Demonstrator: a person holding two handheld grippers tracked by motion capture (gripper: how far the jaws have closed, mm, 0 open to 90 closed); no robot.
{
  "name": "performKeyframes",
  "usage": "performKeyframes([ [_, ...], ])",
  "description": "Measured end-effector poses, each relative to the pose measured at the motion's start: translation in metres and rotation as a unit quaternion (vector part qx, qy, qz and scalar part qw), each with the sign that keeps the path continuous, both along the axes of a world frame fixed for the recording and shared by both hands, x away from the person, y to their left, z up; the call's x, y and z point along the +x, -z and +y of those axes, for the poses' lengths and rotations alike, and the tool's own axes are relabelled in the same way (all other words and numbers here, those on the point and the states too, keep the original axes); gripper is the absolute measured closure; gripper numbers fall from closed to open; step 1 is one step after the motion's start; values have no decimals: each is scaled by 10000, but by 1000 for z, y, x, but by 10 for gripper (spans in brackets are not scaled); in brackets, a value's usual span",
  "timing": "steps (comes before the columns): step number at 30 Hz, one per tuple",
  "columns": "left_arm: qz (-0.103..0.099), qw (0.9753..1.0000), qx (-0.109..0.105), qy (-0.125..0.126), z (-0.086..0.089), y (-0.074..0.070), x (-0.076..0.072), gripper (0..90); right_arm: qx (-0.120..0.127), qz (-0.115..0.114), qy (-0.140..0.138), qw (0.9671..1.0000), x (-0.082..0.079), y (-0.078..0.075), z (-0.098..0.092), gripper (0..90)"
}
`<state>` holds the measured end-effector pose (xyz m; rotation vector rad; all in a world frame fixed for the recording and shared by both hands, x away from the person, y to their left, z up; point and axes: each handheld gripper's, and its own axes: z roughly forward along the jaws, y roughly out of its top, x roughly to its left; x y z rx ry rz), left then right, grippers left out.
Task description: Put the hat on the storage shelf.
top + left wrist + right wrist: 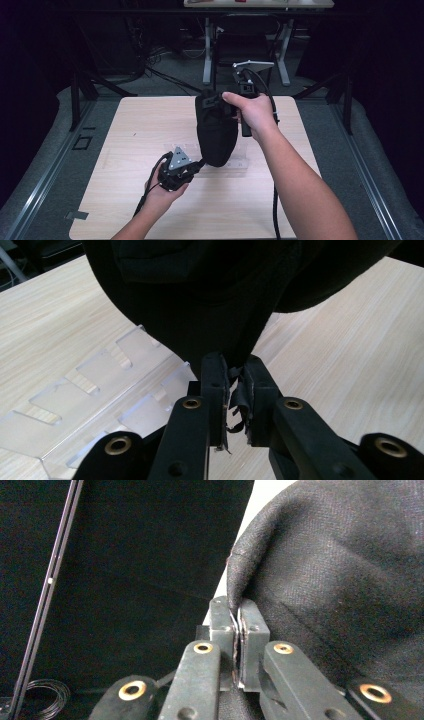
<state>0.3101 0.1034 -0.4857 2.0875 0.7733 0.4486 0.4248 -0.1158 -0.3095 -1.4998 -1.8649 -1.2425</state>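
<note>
Your right claw (216, 100) is clamped on the top edge of the black fabric pouch (216, 131), holding it up over the middle of the surface (140, 125), toward its far edge. Your left claw (201, 163) pinches the pouch's bottom tip, low over the surface. A clear acrylic slotted rack (95, 390) lies flat on the surface just under the pouch, beside your left claw.

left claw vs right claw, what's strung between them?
The black fabric bag: the right claw pinches its top edge, the left claw its bottom tip. High view shows it hanging over a clear acrylic rack.
</note>
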Motion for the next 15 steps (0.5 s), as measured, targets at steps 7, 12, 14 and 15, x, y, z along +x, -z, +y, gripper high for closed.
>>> performKeyframes([
  [7,-175,9997,188,13,-3,0,-3,845,-20,-174,26,9998,-3,-4,0,823],
  [12,-263,9992,298,34,-2,0,-3,849,93,-259,41,9996,-6,-9,-4,808],
  [14,-302,9989,355,14,-2,0,-4,852,72,-312,63,9995,-7,-11,-6,809],
  [15,-318,9988,377,5,-2,0,-4,853,51,-329,71,9994,-7,-12,-7,807],
])
